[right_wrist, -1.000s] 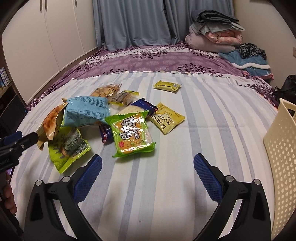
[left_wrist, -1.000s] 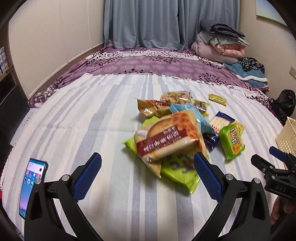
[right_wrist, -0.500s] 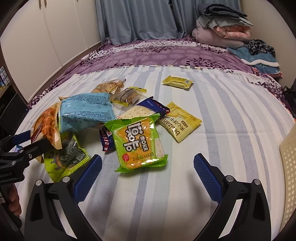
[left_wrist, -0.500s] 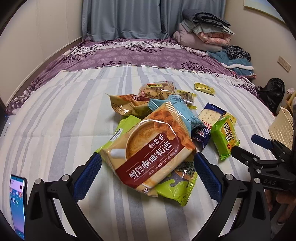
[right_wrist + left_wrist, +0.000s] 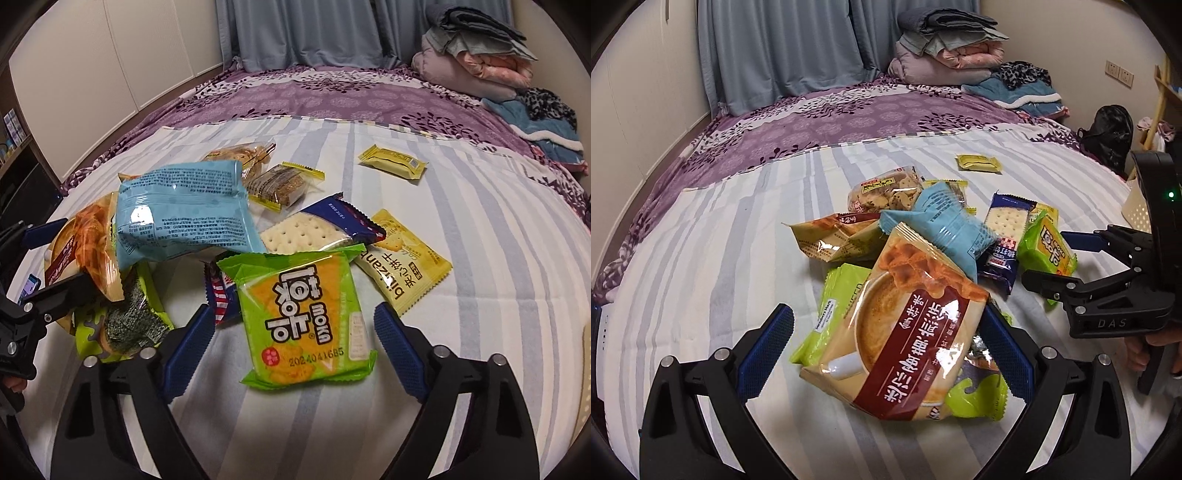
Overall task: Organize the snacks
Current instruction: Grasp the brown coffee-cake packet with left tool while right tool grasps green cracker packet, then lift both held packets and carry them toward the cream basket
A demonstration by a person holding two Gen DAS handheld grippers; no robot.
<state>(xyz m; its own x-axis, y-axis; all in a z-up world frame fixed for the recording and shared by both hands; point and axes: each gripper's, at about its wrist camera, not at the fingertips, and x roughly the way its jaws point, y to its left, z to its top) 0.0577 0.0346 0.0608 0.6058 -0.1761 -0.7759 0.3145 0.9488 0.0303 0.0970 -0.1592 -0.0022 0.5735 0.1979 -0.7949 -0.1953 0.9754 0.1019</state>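
Coffee waffle packet [image 5: 905, 343] between wide-open left gripper [image 5: 886, 347], right gripper [image 5: 295, 345] wide open

My fingers [image 5: 768, 343] wear blue pads; the sheet [image 5: 701, 258] is grey-striped white, the far bedspread [image 5: 831, 125] purple-flowered, one packet [image 5: 306, 317] lime green.

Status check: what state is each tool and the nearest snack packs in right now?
Left tool: open, straddling the coffee pack.
Right tool: open, straddling the green pack.
Tan coffee-waffle snack pack: sealed, lying atop the pile.
Green Korean-lettered cracker pack: sealed, flat on bedsheet.
Light blue snack bag: sealed, propped on others.
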